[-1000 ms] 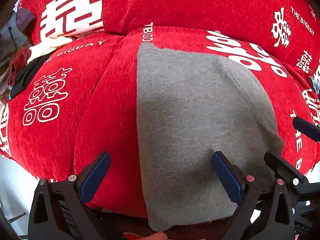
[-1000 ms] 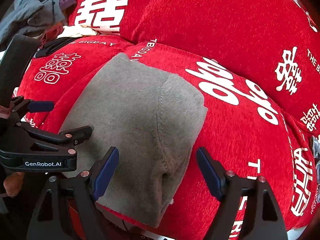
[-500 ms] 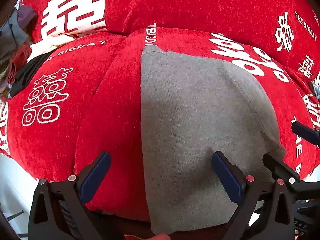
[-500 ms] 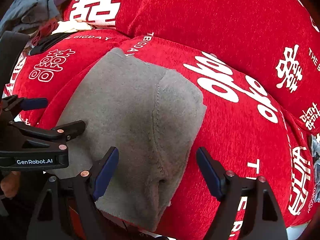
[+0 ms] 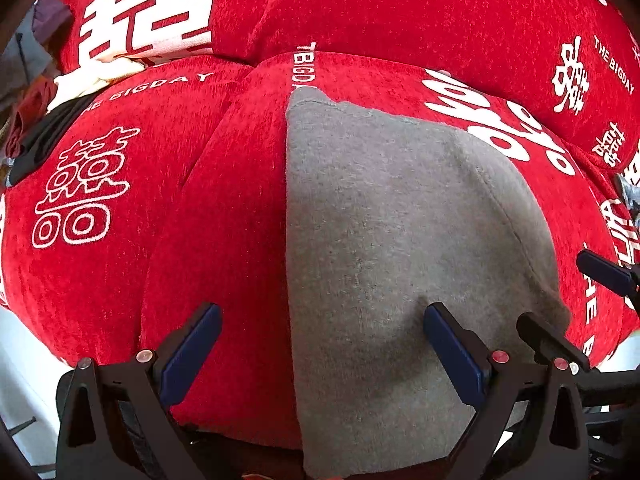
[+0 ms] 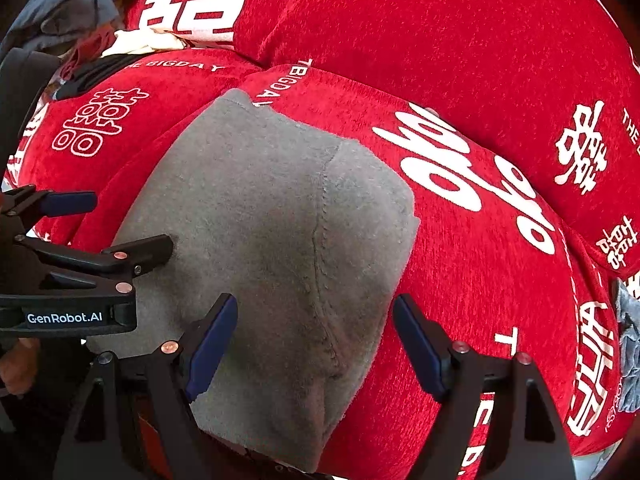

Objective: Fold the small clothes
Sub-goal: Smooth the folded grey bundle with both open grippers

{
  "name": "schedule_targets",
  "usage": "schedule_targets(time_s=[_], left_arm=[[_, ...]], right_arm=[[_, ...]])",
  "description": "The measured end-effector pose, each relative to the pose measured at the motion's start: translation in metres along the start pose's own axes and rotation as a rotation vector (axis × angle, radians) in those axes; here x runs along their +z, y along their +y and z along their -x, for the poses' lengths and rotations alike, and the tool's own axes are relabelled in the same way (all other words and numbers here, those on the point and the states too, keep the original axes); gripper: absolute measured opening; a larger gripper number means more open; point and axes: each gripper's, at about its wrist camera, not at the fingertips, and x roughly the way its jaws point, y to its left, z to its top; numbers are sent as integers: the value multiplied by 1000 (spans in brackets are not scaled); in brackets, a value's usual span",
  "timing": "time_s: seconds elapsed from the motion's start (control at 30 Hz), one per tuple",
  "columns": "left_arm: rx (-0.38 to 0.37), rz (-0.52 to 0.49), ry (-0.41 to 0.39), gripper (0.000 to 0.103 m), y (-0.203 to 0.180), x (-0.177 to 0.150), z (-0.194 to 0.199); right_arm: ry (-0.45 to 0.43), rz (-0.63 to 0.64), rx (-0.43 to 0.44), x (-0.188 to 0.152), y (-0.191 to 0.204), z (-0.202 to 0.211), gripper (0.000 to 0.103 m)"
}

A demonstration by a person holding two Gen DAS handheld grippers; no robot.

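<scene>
My left gripper (image 5: 322,354) has its jaws spread wide, holding nothing. Its right fingertip (image 5: 438,314) presses on the grey garment (image 5: 400,240), and the cloth dimples there; its left fingertip (image 5: 204,320) is over bare red cover, clear of the cloth's left edge. My right gripper (image 6: 316,344) also stands with jaws wide apart, gripping nothing. Its left finger (image 6: 216,332) is over the cloth, its right finger (image 6: 416,340) just off the cloth's right edge, over the red. Whether these two touch anything I cannot tell.

In the right wrist view, one black finger (image 6: 140,250) of the left gripper rests its tip on the garment's left part. In the left wrist view, the right gripper's fingers enter from the right edge, one (image 5: 544,336) over the cloth's lower right.

The grey garment lies flat, folded into a tall block, on the middle seat cushion (image 5: 240,160) of a sofa under a red cover with white characters and "THE BIGDAY" lettering. Its near end droops over the cushion's front edge. A raised seam (image 6: 320,240) runs lengthwise near its right side.

Behind rises the red backrest (image 5: 400,12). At the sofa's far left end sits a heap of other clothes (image 6: 80,8), grey, cream, dark red and black.
</scene>
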Motion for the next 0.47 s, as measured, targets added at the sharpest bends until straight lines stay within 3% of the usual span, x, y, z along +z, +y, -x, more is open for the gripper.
schedule_targets(time_s=[0.47], left_arm=[[-15, 17, -24, 101, 10, -2, 3]], right_arm=[[11, 27, -13, 0, 8, -1, 83]])
